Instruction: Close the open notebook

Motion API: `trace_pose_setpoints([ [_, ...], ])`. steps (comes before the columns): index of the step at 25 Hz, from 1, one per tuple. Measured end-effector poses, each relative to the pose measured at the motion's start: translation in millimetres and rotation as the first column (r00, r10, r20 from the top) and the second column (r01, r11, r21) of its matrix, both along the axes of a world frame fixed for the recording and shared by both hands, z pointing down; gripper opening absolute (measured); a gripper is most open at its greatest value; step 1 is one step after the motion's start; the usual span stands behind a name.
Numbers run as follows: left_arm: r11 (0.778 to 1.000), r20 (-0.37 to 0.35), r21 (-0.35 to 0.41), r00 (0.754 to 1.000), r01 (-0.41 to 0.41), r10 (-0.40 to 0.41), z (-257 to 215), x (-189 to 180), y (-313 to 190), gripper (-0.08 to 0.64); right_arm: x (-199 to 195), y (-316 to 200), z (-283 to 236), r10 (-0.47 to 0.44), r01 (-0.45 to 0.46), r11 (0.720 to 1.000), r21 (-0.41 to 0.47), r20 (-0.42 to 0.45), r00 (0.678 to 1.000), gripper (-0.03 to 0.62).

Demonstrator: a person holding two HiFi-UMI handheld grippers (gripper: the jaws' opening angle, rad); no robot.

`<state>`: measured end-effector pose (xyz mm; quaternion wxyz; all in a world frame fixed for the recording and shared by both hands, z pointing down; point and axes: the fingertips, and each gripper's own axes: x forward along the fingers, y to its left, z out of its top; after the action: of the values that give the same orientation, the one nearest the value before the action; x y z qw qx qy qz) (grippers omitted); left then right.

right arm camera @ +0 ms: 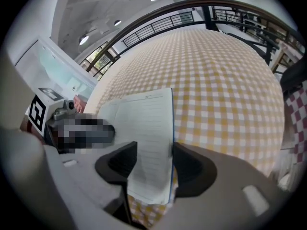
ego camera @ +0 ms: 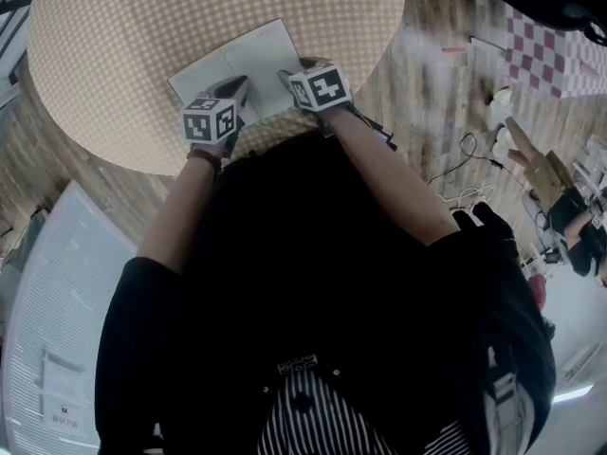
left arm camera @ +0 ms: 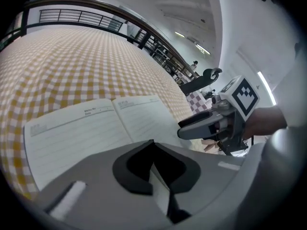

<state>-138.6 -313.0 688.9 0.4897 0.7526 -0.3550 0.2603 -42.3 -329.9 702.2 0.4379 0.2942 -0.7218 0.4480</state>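
The open notebook (ego camera: pixel 242 64) lies flat with lined white pages on the yellow-checked round table (ego camera: pixel 114 45), near its front edge. My left gripper (ego camera: pixel 237 91) stands over the left page's near part; in its own view the notebook (left arm camera: pixel 96 128) spreads beyond the jaws, and the left gripper (left arm camera: pixel 153 145) has its tips together, a thin white strip showing in the gap behind them. My right gripper (ego camera: pixel 285 77) is at the right page. There the right gripper (right arm camera: pixel 154 159) stands open, the near corner of the notebook (right arm camera: pixel 144 114) showing between its jaws, blue edge beside the right one.
The table's rounded front rim (ego camera: pixel 285 140) is just below both grippers. On the wooden floor to the right lie cables (ego camera: pixel 465 159), with a red-checked table (ego camera: pixel 550 55) behind. A railing (left arm camera: pixel 72 18) runs behind the table.
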Motion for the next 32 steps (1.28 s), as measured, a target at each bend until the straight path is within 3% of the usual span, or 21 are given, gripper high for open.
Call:
trace_pose_setpoints([
  [4, 1.0, -0.012, 0.016, 1.0, -0.02, 0.02, 3, 2, -2, 0.002, 0, -3, -1, 0.014, -0.014, 1.0, 0.011, -0.007, 1.0, 0.222],
  [10, 0.999, -0.064, 0.046, 0.998, -0.012, 0.015, -1, -1, 0, 0.002, -38, 22, -23, -0.031, 0.053, 0.993, -0.109, 0.189, 0.981, 0.222],
  [16, 0.995, -0.17, 0.062, 0.983, 0.081, -0.069, -17, -19, 7, 0.002, -81, 38, -69, -0.076, 0.099, 0.993, -0.057, 0.312, 0.947, 0.222],
  [24, 0.962, -0.332, 0.056, 0.914, 0.268, -0.235, -54, -59, 22, 0.003, -133, 66, -126, -0.217, 0.228, 0.973, 0.022, 0.408, 0.887, 0.222],
  [28, 0.937, -0.436, 0.032, 0.848, 0.348, -0.3, -62, -86, 47, 0.003, -182, 113, -126, -0.322, 0.339, 0.94, 0.03, 0.398, 0.859, 0.222],
  [32, 0.912, -0.43, 0.017, 0.827, 0.409, -0.362, -54, -113, 59, 0.002, -209, 137, -119, -0.391, 0.409, 0.912, 0.035, 0.38, 0.838, 0.222],
])
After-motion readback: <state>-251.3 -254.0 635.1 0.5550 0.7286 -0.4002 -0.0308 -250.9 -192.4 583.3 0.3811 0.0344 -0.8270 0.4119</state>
